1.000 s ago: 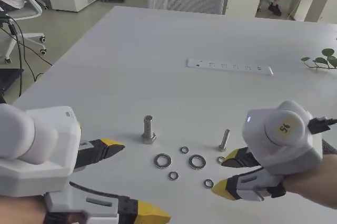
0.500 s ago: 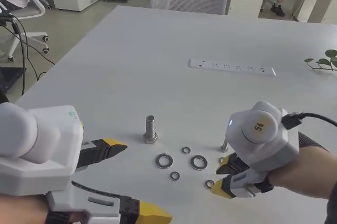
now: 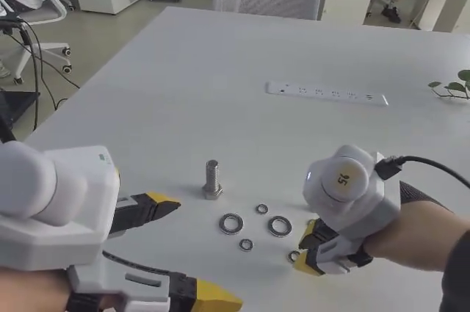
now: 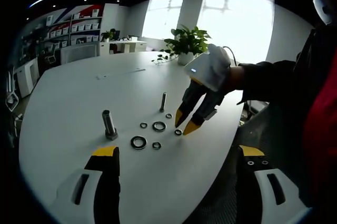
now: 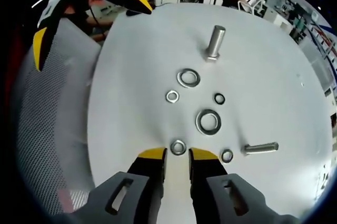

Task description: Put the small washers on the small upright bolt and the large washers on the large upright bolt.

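Bracketing a small washer (image 5: 178, 147) flat on the desk (image 3: 220, 92), your right tool (image 5: 178, 155) holds its jaws at a slim gap, not yet pinching; the small upright bolt (image 5: 260, 148) stands near, a short carry. Your left tool (image 4: 178, 153) hangs spread wide, clear of the large bolt (image 3: 212, 180).

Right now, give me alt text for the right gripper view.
The right gripper has its yellow-tipped tongs narrowly parted just behind a small washer on the white table. Beyond lie other washers, a large bolt and a small bolt.
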### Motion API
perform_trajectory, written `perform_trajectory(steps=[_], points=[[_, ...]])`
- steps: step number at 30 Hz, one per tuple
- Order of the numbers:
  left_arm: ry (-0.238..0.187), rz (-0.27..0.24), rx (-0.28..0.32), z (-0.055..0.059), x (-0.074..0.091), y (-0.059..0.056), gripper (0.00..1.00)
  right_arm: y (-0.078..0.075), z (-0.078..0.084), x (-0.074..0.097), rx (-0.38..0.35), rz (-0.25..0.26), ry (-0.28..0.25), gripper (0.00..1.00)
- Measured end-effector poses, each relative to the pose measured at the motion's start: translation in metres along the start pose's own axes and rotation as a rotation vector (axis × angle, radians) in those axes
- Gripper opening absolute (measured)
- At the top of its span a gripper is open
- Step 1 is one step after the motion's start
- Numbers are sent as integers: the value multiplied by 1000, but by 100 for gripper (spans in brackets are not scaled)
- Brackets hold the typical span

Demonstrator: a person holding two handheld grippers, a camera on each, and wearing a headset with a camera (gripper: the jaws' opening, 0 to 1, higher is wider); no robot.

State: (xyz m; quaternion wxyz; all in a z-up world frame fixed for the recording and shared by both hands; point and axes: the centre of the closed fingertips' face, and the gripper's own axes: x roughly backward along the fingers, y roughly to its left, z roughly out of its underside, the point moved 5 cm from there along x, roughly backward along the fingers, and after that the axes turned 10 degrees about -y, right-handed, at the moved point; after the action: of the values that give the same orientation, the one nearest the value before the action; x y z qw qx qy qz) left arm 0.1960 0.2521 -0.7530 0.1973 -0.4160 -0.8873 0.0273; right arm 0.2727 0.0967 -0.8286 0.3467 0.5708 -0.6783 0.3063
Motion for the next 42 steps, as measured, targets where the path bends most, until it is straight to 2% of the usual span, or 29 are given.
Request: perform_trajectory(steps=[17, 42], points=[[-8, -6, 0, -1, 0, 1, 92, -1, -1, -5, 58, -9, 53, 15], [-6, 2, 4, 1, 0, 0, 90, -1, 2, -2, 42, -6, 52, 14]])
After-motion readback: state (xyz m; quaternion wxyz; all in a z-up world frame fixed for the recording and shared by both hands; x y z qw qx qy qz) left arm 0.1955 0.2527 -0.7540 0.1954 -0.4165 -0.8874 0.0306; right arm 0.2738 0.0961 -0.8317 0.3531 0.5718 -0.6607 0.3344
